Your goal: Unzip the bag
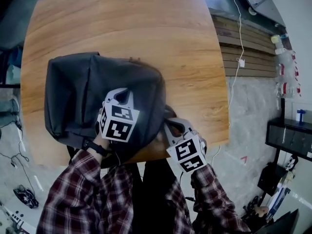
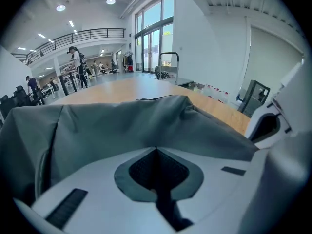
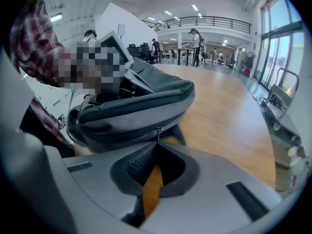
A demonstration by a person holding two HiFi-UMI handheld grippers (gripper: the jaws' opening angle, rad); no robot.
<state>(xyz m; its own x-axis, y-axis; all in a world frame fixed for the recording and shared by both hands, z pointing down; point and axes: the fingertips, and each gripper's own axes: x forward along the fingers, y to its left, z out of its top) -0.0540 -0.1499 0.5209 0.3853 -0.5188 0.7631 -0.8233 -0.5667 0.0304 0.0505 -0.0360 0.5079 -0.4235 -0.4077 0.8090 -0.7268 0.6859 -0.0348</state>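
Pinching the zipper pull (image 3: pixel 158 130) in my right tool (image 3: pixel 156 145), left tool (image 2: pixel 156 150) closed against the bag (image 1: pixel 87 91) at the near edge of the desk (image 1: pixel 122 23), I judge the unzipping hardly begun, nearly the whole run left.

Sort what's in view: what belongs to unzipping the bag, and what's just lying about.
For the job:
- bag
- zipper pull
- right hand-held gripper, shut on the zipper pull
- left hand-held gripper, shut, up against the bag's fabric

Lying about:
- table, only carries the bag
- white cable on the floor
- black cabinet
- shoe
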